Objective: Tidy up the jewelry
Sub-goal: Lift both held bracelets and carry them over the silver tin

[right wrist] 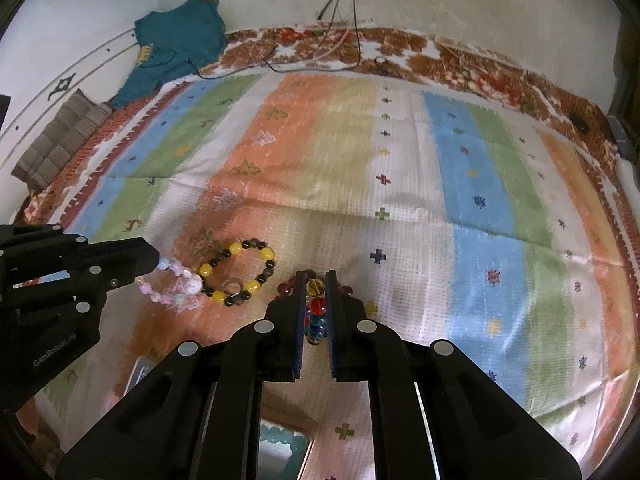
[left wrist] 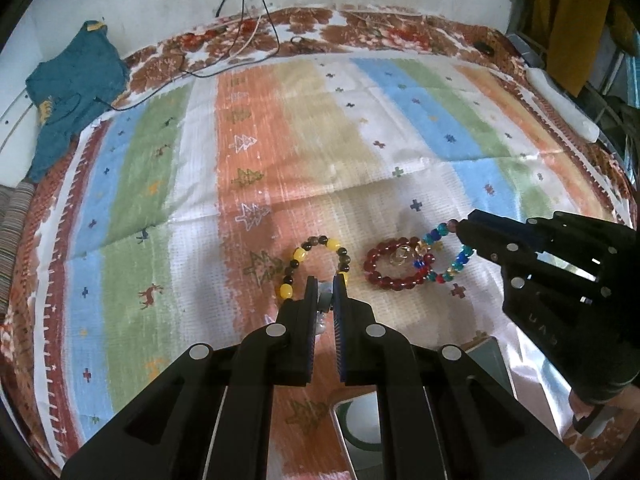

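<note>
L wrist view: left gripper [left wrist: 325,280] clenched on a pale bracelet, mostly hidden; yellow-brown bracelet [left wrist: 314,266] at 12 just beyond tips.
R wrist view: right gripper [right wrist: 316,278] clamps multicolour bracelet [right wrist: 316,312], hanging toward 6; box [right wrist: 286,446] at 6.

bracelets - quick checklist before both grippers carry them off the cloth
1. Left gripper shut on the pink bracelet: ok, beads hang from its tips.
2. Right gripper shut on the multicolour bracelet: ok.
3. Multicolour bracelet free of the dark red bracelet: not ok, the loops overlap in the left wrist view.
4. Pink bracelet free of the yellow and brown bracelet: cannot tell, they sit very close.
5. Small ring inside the red loop stays put: cannot tell.
6. Container below the grippers in reach: ok, partly hidden.
</note>
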Available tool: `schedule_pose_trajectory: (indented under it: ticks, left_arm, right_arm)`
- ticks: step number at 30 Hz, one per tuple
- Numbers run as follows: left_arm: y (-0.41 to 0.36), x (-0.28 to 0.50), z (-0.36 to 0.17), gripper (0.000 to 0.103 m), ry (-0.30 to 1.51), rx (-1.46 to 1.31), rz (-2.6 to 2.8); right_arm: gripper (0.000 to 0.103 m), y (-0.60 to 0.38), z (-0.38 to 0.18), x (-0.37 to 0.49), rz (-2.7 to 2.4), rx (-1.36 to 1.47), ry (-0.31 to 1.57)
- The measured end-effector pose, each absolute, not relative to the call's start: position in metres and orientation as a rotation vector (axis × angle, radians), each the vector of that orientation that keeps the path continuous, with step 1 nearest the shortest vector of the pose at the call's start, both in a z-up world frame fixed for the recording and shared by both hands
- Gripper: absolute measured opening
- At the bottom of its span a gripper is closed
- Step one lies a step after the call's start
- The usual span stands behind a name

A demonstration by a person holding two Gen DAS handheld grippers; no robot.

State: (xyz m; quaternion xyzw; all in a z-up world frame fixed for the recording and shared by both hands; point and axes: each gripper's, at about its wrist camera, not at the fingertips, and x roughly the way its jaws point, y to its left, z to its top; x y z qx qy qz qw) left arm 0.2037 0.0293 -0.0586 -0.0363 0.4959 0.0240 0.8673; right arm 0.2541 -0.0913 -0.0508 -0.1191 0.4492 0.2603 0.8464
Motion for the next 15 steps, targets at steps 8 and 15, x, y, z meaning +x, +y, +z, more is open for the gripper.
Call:
schedule_pose_trajectory:
  ticks: [8,15]
  left_arm:
    - [0.021,0.186,-0.042,0.007,0.999,-0.078,0.030]
    - [0.013,0.170,-0.025,0.007,0.951,-0.076,0.020]
  right_arm:
    - [0.010,-0.095,-0.038,0.236,0.566,-0.234,0.921]
    - [0.010,-0.100,-0.024,0.219,0.571,-0.239,0.878]
